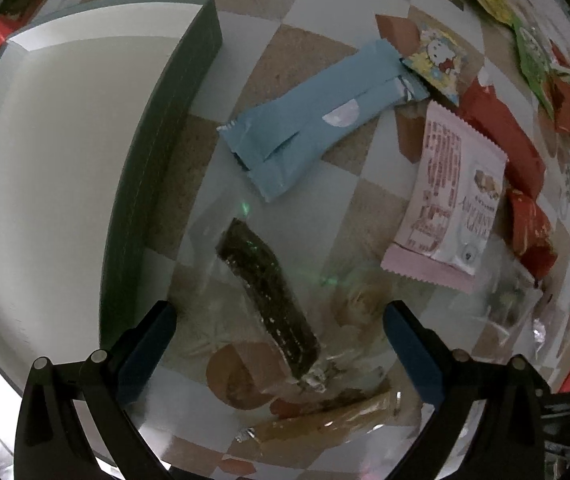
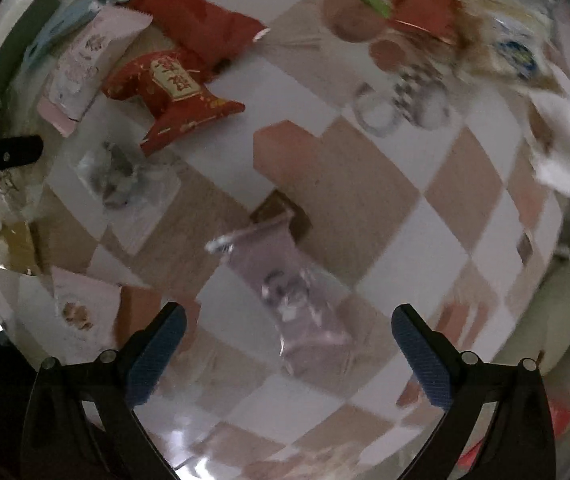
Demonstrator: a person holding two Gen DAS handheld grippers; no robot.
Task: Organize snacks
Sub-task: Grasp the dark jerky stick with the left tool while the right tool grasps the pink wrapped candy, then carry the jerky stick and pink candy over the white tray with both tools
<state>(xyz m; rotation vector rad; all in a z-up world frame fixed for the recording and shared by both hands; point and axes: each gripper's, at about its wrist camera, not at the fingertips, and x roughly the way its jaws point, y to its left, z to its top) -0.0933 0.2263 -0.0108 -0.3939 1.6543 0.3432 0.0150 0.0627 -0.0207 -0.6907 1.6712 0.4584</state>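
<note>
The left gripper (image 1: 281, 340) hovered with fingers spread around a dark bar (image 1: 271, 298) beside the empty white box (image 1: 65, 152), probably its destination, while the right gripper (image 2: 287, 346), also spread, straddled a lilac packet (image 2: 293, 304) on the tabletop (image 2: 385, 184).

Light-blue wrapper (image 1: 309, 120), checkered tablecloth (image 2: 385, 184)

Dark seaweed roll (image 1: 269, 300) in clear wrap, flat, blue packet (image 1: 317, 120) beyond
</note>
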